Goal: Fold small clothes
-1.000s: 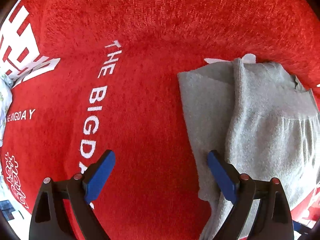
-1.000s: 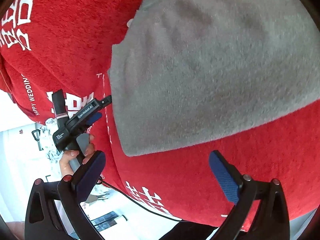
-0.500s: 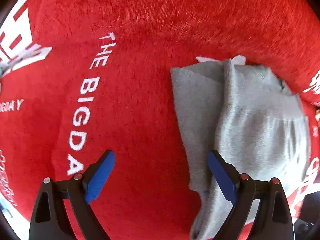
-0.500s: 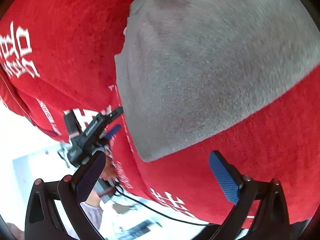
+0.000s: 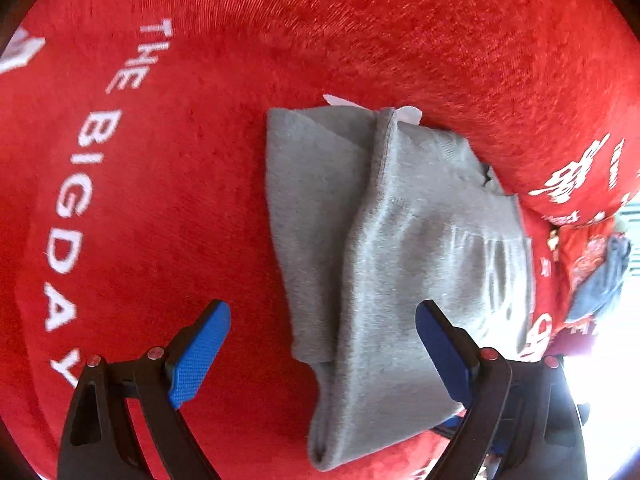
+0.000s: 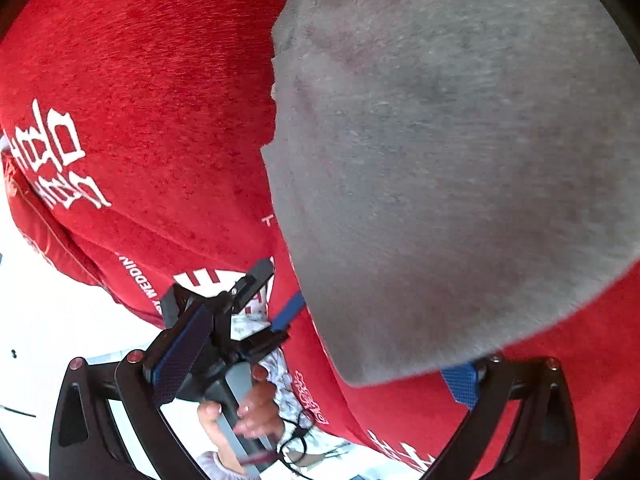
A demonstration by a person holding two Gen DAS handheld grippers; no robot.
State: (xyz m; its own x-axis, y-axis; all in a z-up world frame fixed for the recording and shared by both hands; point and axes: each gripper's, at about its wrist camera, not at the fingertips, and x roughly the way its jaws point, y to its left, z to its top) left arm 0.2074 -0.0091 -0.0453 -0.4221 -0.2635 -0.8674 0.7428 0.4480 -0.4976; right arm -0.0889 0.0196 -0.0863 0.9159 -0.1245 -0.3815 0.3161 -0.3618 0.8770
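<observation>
A grey knit garment (image 5: 384,248), folded lengthwise, lies on a red cloth (image 5: 180,200) printed with white letters. In the left wrist view my left gripper (image 5: 322,344) is open just above the garment's near end, with its right pad over the grey fabric and its left pad over red cloth. The same garment (image 6: 440,152) fills the upper right of the right wrist view. My right gripper (image 6: 320,372) is open at its near edge. The grey edge covers the tip of its right finger. The left gripper (image 6: 224,320) appears there too, held by a hand (image 6: 244,408).
The red cloth (image 6: 140,100) rises into a ridge behind the garment and drops off at the left and bottom of the right wrist view, with bright white floor beyond. Blue and patterned fabric (image 5: 600,280) sits at the far right edge.
The left gripper has shifted so the garment sits more central and farther between its fingers. The right gripper has moved closer, and the grey edge now hides its right fingertip.
</observation>
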